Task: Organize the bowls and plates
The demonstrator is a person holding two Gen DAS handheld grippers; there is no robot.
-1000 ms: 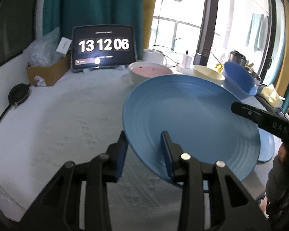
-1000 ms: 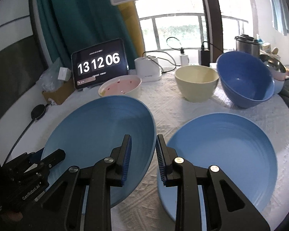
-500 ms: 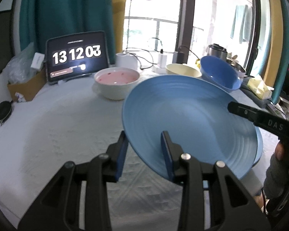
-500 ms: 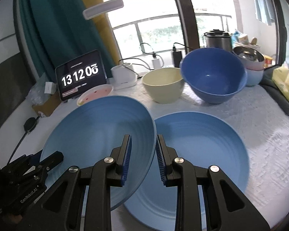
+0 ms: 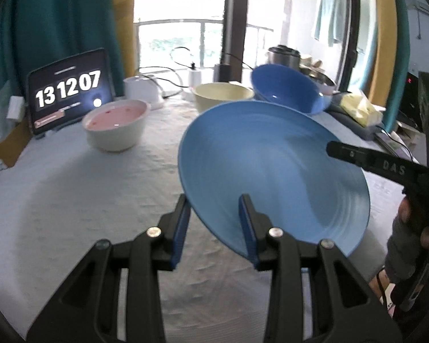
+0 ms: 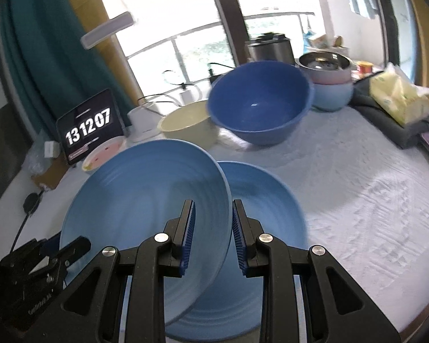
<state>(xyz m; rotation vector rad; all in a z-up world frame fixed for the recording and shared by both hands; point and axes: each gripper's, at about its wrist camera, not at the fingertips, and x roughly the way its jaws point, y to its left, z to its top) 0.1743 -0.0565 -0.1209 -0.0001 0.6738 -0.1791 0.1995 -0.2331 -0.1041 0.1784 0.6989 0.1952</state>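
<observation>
A bright room with a balcony window and teal curtains sits behind a table [image 6: 357, 200] under a white textured cloth. At its back stand a clock tablet [image 5: 68, 91], a big blue bowl [image 6: 257, 108], a cream bowl [image 6: 186, 127] beside it, a pink-lined bowl [image 5: 114, 127] to the left, and a small stack of bowls [image 6: 327, 85] at the far right, with a yellow packet [image 6: 397, 97] lying near them.

A second plate [image 6: 271, 214] lies flat on the cloth. Above it a blue plate [image 5: 271, 168] hangs tilted, overlapping the lower one in the right wrist view.

The left gripper [image 5: 214, 220] pinches the tilted plate's near rim, one finger under and one over, its jaws narrowed onto the rim. The right gripper [image 6: 213, 225] straddles the opposite rim, jaws a little apart; whether its pads actually press the plate I cannot tell.

The step in hand looks like stacking: the raised plate is being carried over onto the flat one. The next move calls for levelling it, centring it over the lower plate, easing it down until the two nest, and only then spreading both sets of jaws. Letting go while it is tilted would risk a slide off the stack.
</observation>
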